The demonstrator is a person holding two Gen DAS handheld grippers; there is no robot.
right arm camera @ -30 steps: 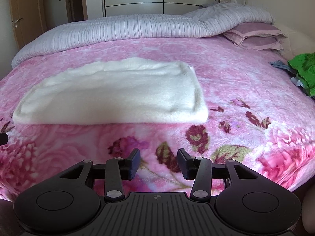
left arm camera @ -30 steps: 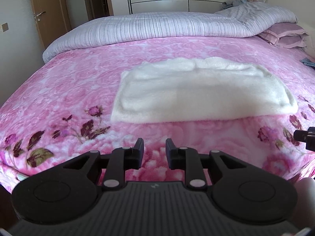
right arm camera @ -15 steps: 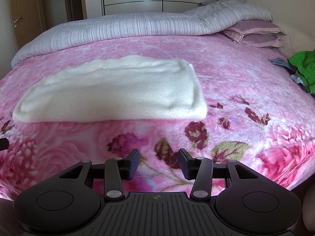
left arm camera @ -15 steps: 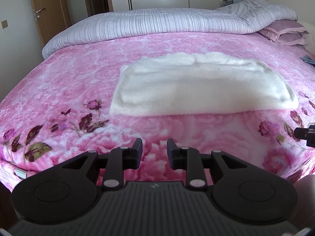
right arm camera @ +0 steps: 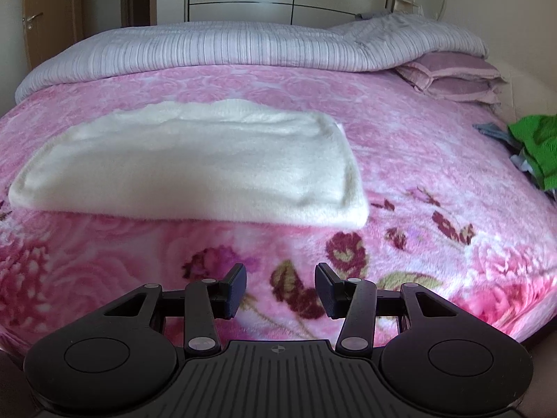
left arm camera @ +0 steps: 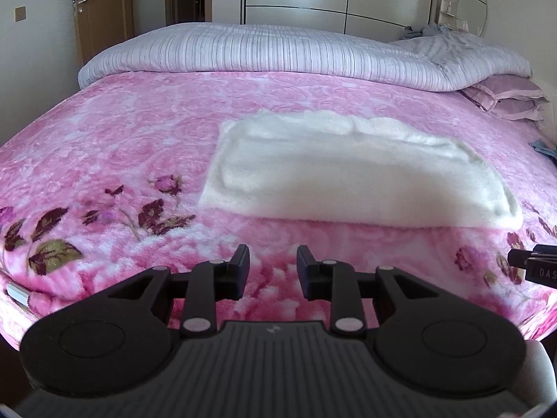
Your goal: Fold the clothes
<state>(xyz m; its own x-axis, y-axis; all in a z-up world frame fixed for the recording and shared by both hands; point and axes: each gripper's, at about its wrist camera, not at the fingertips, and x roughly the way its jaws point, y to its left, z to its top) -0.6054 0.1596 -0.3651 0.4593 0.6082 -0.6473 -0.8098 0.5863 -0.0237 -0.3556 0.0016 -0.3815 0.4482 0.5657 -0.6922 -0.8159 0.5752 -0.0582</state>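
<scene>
Since the white fleecy folded garment [left arm camera: 355, 177] lies flat on the pink floral bed blanket [left arm camera: 115, 139], left gripper [left arm camera: 272, 271] and right gripper [right arm camera: 281, 291] hover short of it, jaws apart, empty.

The underside of the white folded cloth [left arm camera: 358, 177] is hidden against the pink blanket [left arm camera: 115, 146], so the number of its layers cannot be told, nor what garment it is. Far right of the right gripper [right arm camera: 280, 291], a green garment [right arm camera: 538, 146] is cut off by the picture's edge, with a grey-blue piece [right arm camera: 489, 129] beside it too small to identify. Right of the left gripper [left arm camera: 273, 267], only a black tip of the other tool [left arm camera: 532, 265] shows. Items on the far shelf [left arm camera: 447, 7] are too small to name.
</scene>
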